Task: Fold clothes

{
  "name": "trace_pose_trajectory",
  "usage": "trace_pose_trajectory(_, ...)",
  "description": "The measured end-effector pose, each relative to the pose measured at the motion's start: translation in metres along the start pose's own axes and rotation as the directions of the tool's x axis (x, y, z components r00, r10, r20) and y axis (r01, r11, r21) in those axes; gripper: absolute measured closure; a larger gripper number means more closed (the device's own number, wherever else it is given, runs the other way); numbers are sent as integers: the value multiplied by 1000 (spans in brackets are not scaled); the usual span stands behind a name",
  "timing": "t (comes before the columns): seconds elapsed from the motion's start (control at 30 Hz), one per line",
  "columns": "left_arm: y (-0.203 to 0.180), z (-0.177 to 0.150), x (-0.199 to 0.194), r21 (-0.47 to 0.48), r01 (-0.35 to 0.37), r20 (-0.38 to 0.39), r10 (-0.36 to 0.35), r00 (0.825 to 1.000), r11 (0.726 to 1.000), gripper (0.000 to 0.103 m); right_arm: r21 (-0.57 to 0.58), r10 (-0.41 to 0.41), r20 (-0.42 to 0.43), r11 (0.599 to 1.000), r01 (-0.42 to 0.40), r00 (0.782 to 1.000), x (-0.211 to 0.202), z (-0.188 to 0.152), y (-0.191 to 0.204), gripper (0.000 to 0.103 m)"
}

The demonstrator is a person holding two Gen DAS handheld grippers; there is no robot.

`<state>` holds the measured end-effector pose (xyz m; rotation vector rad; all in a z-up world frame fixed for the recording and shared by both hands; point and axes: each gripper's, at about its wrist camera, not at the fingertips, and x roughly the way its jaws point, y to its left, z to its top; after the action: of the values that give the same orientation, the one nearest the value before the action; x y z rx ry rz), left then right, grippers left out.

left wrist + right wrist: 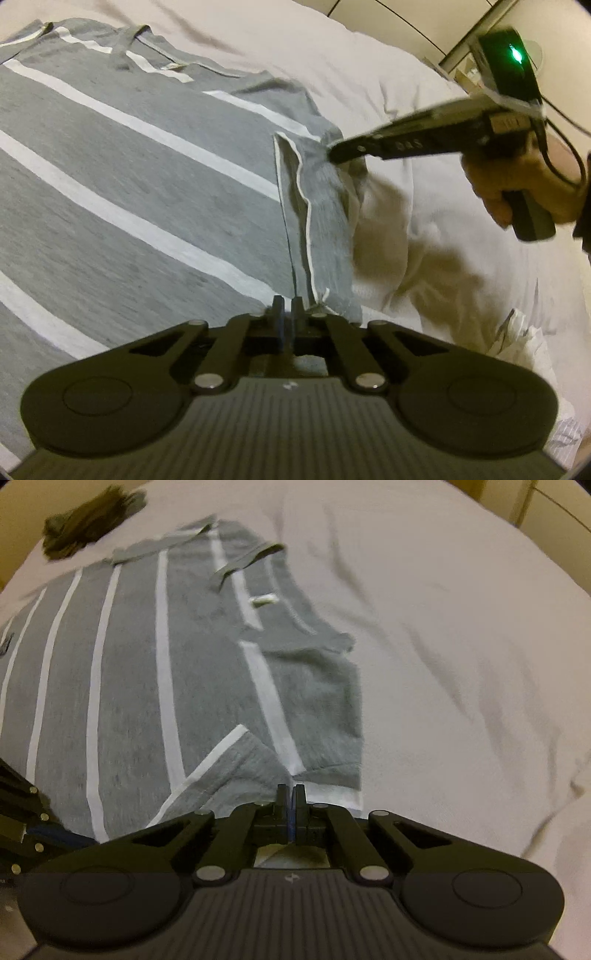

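While both grippers pinch its edge, the grey striped shirt [129, 192] lies spread ahead of them. Left gripper [287, 314] and right gripper [291, 799] are each closed on fabric. Judged mid side-fold; next calls for carrying both corners across together. White duvet [461, 646] underneath, dark garment [88, 517] far left.

The room is looking dim and warm, a yellowish cast lying over the white bedding [424, 92]. Light is coming from above, throwing soft shadows of a hand [517, 184] and its tool onto the sheet at near right. A green lamp [516, 56] is glaring at far right, blown out at its centre. Both views are bending strongly toward their dark, rounded corners. The grey striped garment [129, 701] is smearing with motion blur far off in the right wrist view, and everything is looking grainy.
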<state>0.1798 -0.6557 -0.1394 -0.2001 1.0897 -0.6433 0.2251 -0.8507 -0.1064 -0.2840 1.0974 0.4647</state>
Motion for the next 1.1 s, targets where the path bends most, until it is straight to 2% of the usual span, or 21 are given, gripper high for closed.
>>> trace_pose_trajectory(0.1,4,1,-3,-28,7,6,-7,1000,1000,103,29,-4,10,1000,3,1000,-4,-4,-5,103)
trace_pose_trajectory(0.13,6,1,-3,-44,12,4,-12,1000,999,100,39,-5,14,999,4,1000,-6,-6,-6,103)
trace_pose_trajectory(0.2,9,1,-5,-83,40,4,-40,999,996,90,59,-8,22,998,6,1000,-9,-9,-10,103)
trace_pose_trajectory(0.27,11,1,-9,-121,69,16,-68,998,990,74,55,2,42,998,-4,999,-13,-9,-9,101)
trace_pose_trajectory(0.33,9,0,-10,-136,91,18,-89,996,986,70,2,31,59,1000,-31,998,-12,0,-1,91)
trace_pose_trajectory(0.4,5,-1,-7,-133,92,-1,-93,996,987,69,-72,49,59,996,-45,997,-8,9,12,76)
trace_pose_trajectory(0.43,3,-1,-4,-130,90,-12,-92,996,987,69,-103,55,53,993,-49,997,-7,12,18,75)
trace_pose_trajectory(0.53,-6,-2,4,-81,48,-33,-51,998,996,76,-179,80,32,981,-73,996,-2,19,33,72)
trace_pose_trajectory(0.57,-9,-2,7,-62,32,-39,-34,999,998,88,-187,83,23,979,-77,996,1,21,35,70)
trace_pose_trajectory(0.63,-12,-2,11,-51,17,-45,-19,999,999,97,-197,86,1,977,-84,996,9,25,37,71)
trace_pose_trajectory(0.67,-13,-2,12,-43,7,-44,-9,999,999,99,-181,83,-10,980,-84,996,12,25,36,80)
trace_pose_trajectory(0.7,-13,-3,11,-39,8,-38,-9,999,999,99,-160,79,-21,984,-82,997,13,24,34,103)
trace_pose_trajectory(0.9,-5,-1,2,-49,13,0,-13,1000,999,101,-73,18,33,997,-16,999,-15,-6,33,103)
trace_pose_trajectory(1.1,15,5,6,-97,2,-16,-4,1000,995,100,4,-15,57,1000,15,998,-15,-16,27,101)
